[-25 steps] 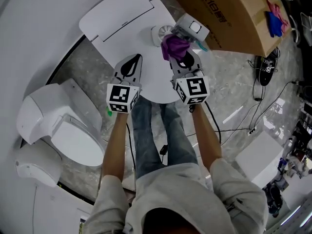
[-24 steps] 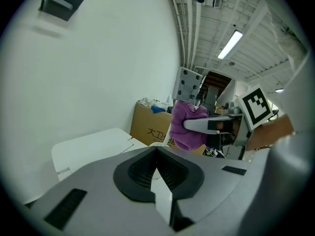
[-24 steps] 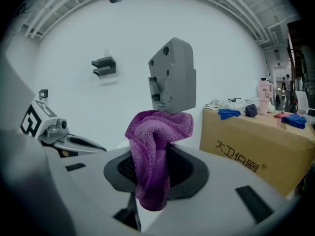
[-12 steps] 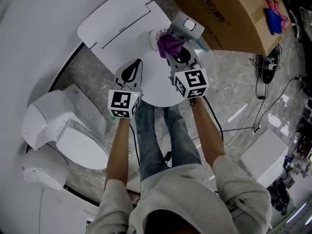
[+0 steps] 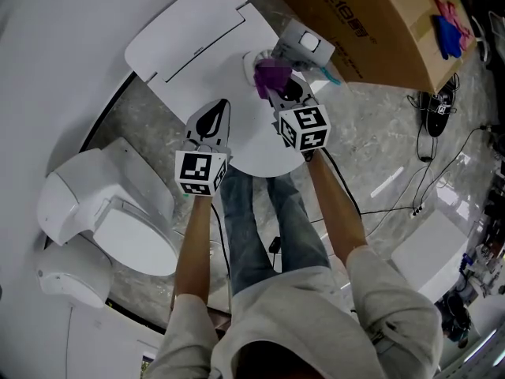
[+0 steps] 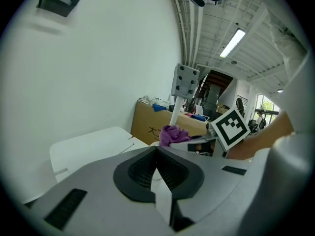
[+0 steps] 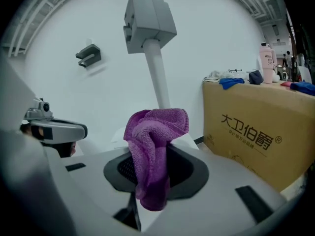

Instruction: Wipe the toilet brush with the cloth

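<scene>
The toilet brush [image 5: 255, 57] stands upright on the white table [image 5: 189, 38], a white shaft [image 7: 158, 77] with a boxy grey top [image 7: 147, 18]. My right gripper [image 5: 278, 85] is shut on a bunched purple cloth [image 7: 155, 146], which sits directly in front of the shaft's lower part. Whether the cloth touches the shaft I cannot tell. The left gripper [image 5: 219, 105] hovers over the table to the left and nearer me, shut with nothing in it. In the left gripper view the cloth [image 6: 171, 133] and brush [image 6: 179, 102] lie ahead to the right.
A large cardboard box [image 5: 371, 22] stands close behind and to the right of the brush. A white toilet [image 5: 102, 212] is at the left on the marble floor. Cables [image 5: 418, 140] run across the floor at the right. A grey hook [image 7: 88, 55] is on the wall.
My right gripper has carried the purple cloth forward and left, up to the brush. The left gripper has stayed almost where it was.
</scene>
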The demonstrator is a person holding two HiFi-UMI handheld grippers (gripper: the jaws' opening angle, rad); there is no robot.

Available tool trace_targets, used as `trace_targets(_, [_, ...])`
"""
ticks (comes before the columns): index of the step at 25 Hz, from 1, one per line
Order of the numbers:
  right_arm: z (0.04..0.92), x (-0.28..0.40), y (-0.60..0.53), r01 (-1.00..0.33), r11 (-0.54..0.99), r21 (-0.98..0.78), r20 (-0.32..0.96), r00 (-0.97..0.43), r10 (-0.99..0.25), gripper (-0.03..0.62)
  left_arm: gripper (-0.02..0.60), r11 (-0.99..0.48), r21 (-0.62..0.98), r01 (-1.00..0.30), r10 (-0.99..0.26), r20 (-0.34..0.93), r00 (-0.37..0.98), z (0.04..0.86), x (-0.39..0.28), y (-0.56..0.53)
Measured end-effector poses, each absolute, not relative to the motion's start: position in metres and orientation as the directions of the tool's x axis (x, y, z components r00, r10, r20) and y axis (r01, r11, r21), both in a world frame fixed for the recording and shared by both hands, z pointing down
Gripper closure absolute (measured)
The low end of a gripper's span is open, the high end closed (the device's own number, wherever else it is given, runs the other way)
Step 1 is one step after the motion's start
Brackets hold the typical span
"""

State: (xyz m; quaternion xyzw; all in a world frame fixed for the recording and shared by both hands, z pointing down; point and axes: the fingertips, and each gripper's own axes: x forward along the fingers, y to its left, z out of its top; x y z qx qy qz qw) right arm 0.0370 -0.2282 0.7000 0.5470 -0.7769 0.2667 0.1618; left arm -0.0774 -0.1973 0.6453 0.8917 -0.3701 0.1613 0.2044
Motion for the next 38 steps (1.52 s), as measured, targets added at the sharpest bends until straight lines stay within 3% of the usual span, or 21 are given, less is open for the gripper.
trace_targets(9, [0.719, 0.035, -0.227, -0.921, 0.273, -0.279, 0.563, -0.387, -0.730, 0.474, 0.563, -0.646, 0.242, -0.724, -0.595, 0.435, 0.676, 0.643, -0.071, -0.201])
trace_targets(18, [0.689, 0.037, -0.200, -0.921, 0.328, -0.212, 0.534, -0.390, -0.750, 0.474, 0.563, -0.642, 0.245, -0.727, -0.602, 0.426, 0.675, 0.639, -0.062, -0.201])
trace_targets(30, [0.622, 0.090, -0.200, -0.958, 0.172, -0.229, 0.404, -0.254, -0.879, 0.474, 0.563, -0.646, 0.242, -0.724, -0.601, 0.423, 0.678, 0.637, -0.058, -0.193])
trace_targets(38, [0.600, 0.084, -0.228, -0.937, 0.171, -0.306, 0.340, -0.275, -0.899, 0.474, 0.563, -0.647, 0.240, -0.723, -0.605, 0.416, 0.679, 0.633, -0.059, -0.191])
